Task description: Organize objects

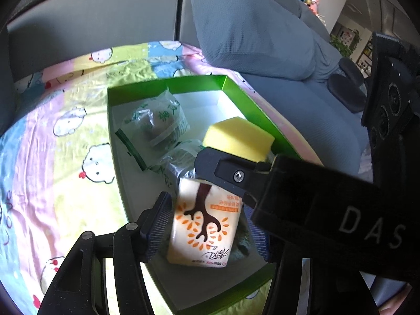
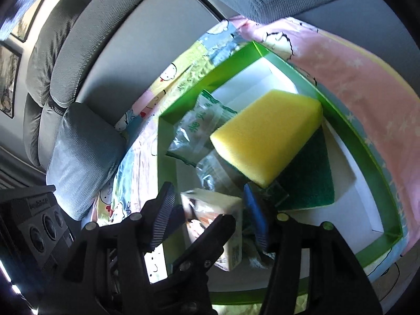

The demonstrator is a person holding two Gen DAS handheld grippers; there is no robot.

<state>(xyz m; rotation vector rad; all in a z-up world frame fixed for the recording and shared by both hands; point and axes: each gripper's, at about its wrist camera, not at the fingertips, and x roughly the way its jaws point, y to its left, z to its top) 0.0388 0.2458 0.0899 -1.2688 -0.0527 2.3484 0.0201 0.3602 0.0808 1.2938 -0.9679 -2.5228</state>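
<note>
A grey sofa (image 1: pixel 92 10) is sitting behind a cartoon-print cloth (image 1: pixel 65 136). On it, a green box (image 1: pixel 236 92) is holding snack packets at ten o'clock, a yellow sponge (image 2: pixel 267 136) at two, a tissue pack (image 1: pixel 204 223) at six. The left gripper (image 1: pixel 207 223) is straddling the pack, jaws released; the right gripper (image 2: pixel 210 215) is hovering open, crossing it. Likely risk: colliding fingers knocking the pack askew.

Yellow sponge (image 2: pixel 267 136) inside green box (image 2: pixel 367 155)
</note>
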